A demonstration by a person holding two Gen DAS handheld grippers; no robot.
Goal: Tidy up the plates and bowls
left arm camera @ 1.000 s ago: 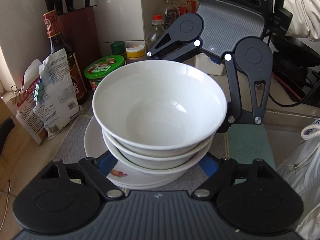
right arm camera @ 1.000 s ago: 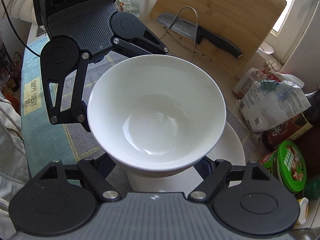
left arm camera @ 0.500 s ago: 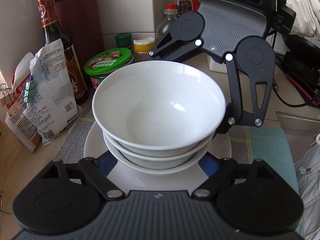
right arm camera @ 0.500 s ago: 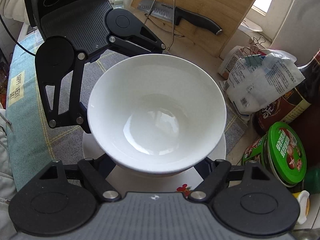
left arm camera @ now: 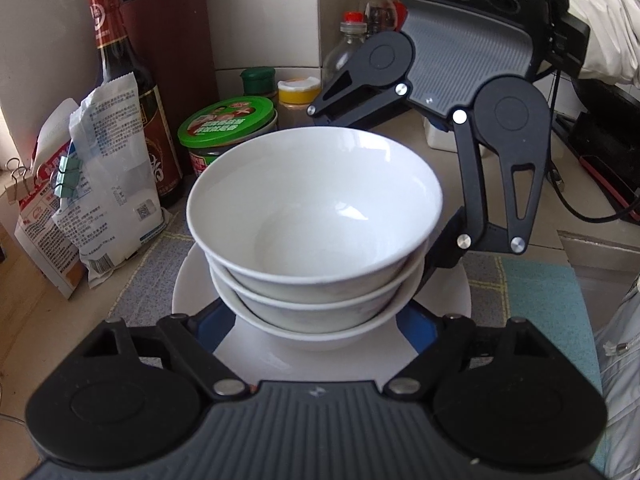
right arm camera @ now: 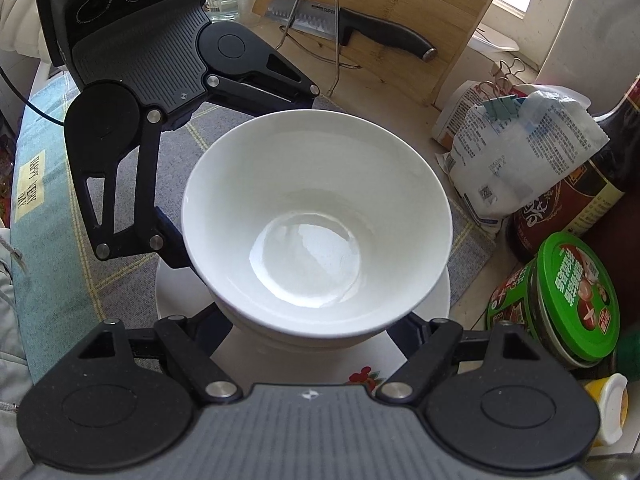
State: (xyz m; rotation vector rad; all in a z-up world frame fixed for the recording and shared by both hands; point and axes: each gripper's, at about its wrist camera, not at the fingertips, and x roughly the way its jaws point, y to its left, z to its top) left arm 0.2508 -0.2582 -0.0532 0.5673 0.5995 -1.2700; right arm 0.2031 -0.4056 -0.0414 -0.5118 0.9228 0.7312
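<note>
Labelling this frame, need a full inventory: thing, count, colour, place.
bowls: three, white, nested on the plate
plate: one, white with a red motif, on the mat
mat: one, grey and teal check, on the counter
green-lid tub: one, behind the bowls
sauce bottle: one, dark, red label, beside the knife block
knife block: one, dark red, by the wall
clipped bags: two, white printed, in front of the sauce bottle
cutting board: one, wood, leaning
knife: one, black handle, against the board
left hand-held gripper: black, around the bowl stack
right hand-held gripper: black, around the stack from the opposite side
</note>
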